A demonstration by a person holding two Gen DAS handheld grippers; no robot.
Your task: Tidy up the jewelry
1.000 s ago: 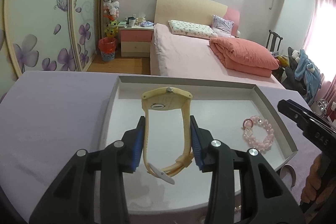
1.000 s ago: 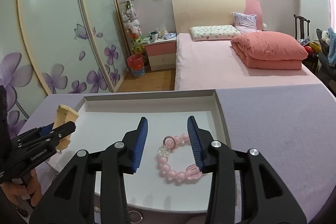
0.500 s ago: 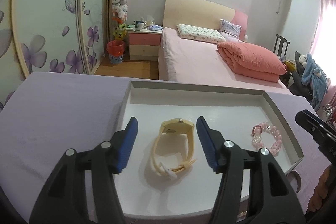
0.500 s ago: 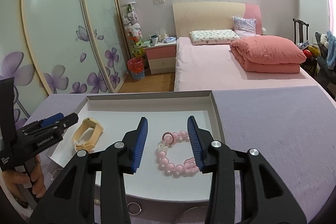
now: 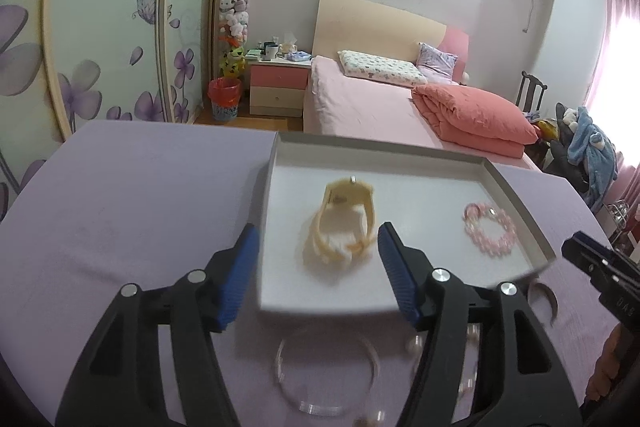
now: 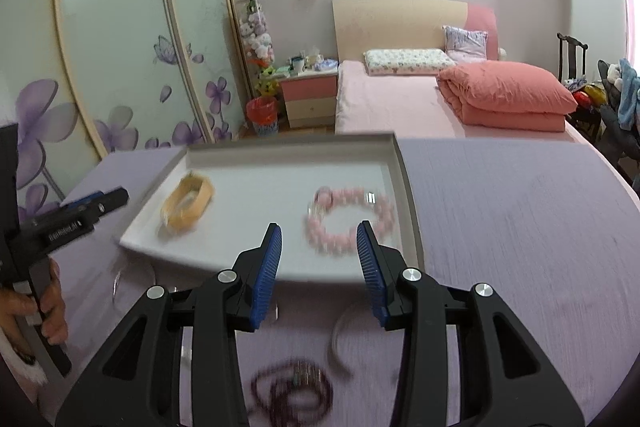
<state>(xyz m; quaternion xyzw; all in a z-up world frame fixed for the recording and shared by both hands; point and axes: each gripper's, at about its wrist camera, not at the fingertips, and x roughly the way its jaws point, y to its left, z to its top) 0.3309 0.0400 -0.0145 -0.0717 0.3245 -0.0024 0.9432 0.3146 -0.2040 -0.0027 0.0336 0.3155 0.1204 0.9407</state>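
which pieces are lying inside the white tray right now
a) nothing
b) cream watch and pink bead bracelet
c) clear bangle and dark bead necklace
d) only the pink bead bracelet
b: the cream watch and the pink bead bracelet both lie on the floor of the white tray, apart from each other, with neither tool touching them.

Both wrist cameras looked forward and downward from close range over the purple table (image 5: 132, 211), sharing the white tray (image 5: 516, 187) (image 6: 404, 171) and the bedroom beyond.
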